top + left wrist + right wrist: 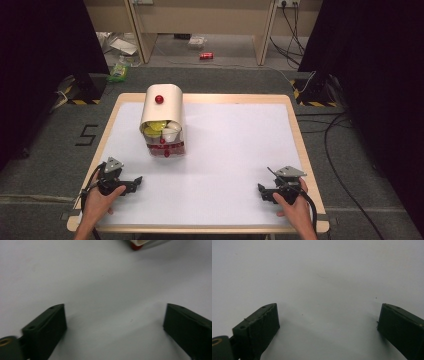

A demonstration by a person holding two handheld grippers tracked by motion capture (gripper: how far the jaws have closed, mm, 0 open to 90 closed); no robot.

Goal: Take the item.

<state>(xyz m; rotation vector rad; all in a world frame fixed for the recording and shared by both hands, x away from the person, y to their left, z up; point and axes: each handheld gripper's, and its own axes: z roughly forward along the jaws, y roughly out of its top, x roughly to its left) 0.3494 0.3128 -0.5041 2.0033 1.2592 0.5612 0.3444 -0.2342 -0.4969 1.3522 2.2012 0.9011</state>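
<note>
A beige, round-topped box (169,102) with a red knob (159,99) lies on the white mat (230,145) at the left middle. Its open front shows yellow cups (154,128) and white cups (171,131) above a clear part with red bits. My left gripper (138,182) rests near the front left corner, open and holding nothing, its jaws turned to the right. In the left gripper view the left gripper (115,307) faces bare mat, with a red bit (136,246) of the box at the top edge. My right gripper (260,192) rests at the front right, and its own view shows the right gripper (329,306) open over bare mat.
The mat covers a wooden table (296,125). Beyond it on the floor lie a red can (206,56) and a green packet (119,72), with a wooden desk behind. Cables (335,145) trail on the floor at the right. Black curtains (45,45) hang at both sides.
</note>
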